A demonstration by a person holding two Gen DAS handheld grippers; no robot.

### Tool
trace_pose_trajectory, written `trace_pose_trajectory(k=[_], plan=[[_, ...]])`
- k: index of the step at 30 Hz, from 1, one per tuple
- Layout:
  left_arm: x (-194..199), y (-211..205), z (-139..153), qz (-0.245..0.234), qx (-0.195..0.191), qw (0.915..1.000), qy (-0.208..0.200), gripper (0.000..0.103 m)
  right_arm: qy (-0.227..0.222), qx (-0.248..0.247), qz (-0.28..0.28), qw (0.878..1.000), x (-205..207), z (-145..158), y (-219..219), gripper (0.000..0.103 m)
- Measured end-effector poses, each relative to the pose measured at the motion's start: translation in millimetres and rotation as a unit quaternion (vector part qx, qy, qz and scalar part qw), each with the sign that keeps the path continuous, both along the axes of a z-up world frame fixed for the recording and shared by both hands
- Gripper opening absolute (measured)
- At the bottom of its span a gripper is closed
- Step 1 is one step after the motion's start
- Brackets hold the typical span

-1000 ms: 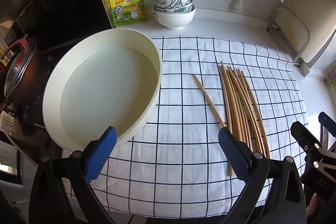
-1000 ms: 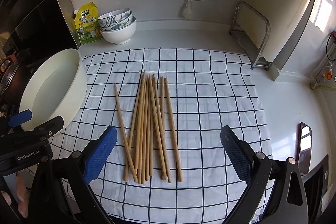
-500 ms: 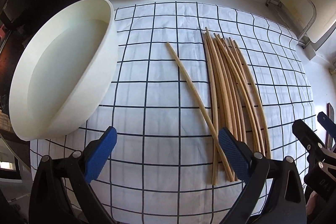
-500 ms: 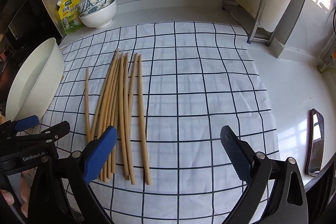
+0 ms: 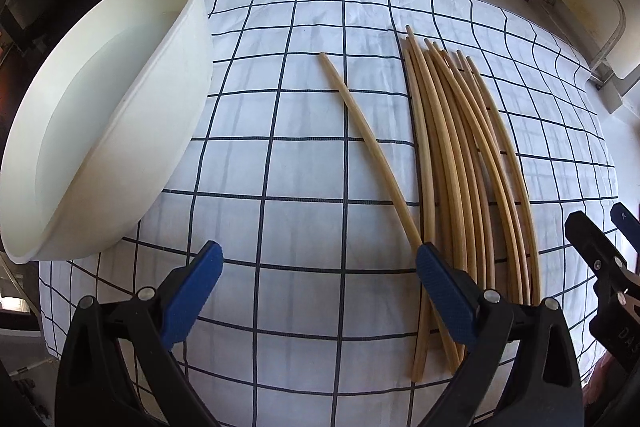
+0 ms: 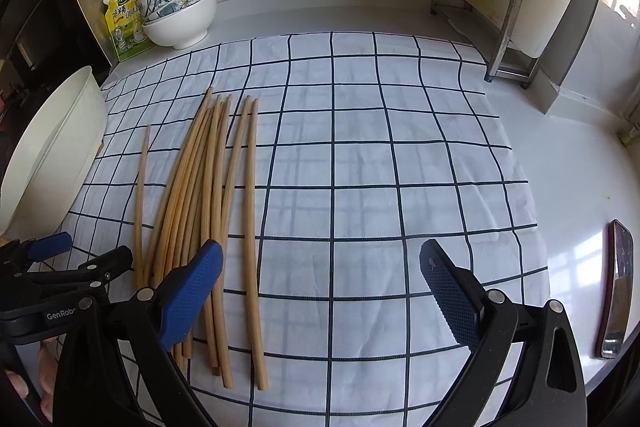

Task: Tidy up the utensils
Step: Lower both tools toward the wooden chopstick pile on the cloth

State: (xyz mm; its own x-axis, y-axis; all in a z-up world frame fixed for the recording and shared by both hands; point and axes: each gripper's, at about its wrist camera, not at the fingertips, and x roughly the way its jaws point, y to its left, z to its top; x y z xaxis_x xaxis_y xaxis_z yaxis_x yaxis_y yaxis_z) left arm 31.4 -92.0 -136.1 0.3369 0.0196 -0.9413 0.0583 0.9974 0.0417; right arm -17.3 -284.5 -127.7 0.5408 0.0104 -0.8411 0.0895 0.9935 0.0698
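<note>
Several wooden chopsticks [image 5: 460,163] lie in a loose bundle on a white checked cloth [image 5: 280,131]; they also show in the right wrist view [image 6: 208,195]. One single chopstick [image 5: 368,143] lies apart, left of the bundle. A large white basin [image 5: 100,131] stands at the cloth's left edge. My left gripper [image 5: 320,271] is open and empty, low over the cloth, its right finger over the near ends of the chopsticks. My right gripper [image 6: 320,275] is open and empty, just right of the bundle.
Stacked bowls [image 6: 180,15] and a yellow seasoning pouch [image 6: 126,23] stand at the back left by the wall. A metal rack [image 6: 500,11] stands at the back right. A phone [image 6: 618,291] lies on the counter right of the cloth. A dark stove area lies left of the basin.
Both grippers have moved forward and lower toward the cloth, so the chopsticks and basin appear closer. Both stay open. The chopsticks have not moved.
</note>
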Motion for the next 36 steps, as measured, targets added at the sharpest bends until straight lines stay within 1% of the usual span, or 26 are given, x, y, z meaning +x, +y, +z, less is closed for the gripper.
trace_pose_trajectory(k=[16, 22, 29, 36], plan=[[7, 3, -16, -0.001, 0.004, 1.0000, 0.003, 0.096, -0.001, -0.011, 0.003, 1.000, 15, -12, 2, 0.094], [7, 3, -15, 0.003, -0.010, 0.9999, 0.004, 0.096, 0.000, -0.016, 0.000, 1.000, 19, -16, 0, 0.094], [-4, -4, -9, 0.001, -0.010, 0.9999, 0.000, 0.096, 0.003, -0.031, 0.012, 0.999, 22, -21, 5, 0.094], [-2, -9, -2, -0.001, -0.013, 0.9999, -0.008, 0.095, 0.008, -0.045, 0.017, 0.999, 25, -27, 8, 0.094]])
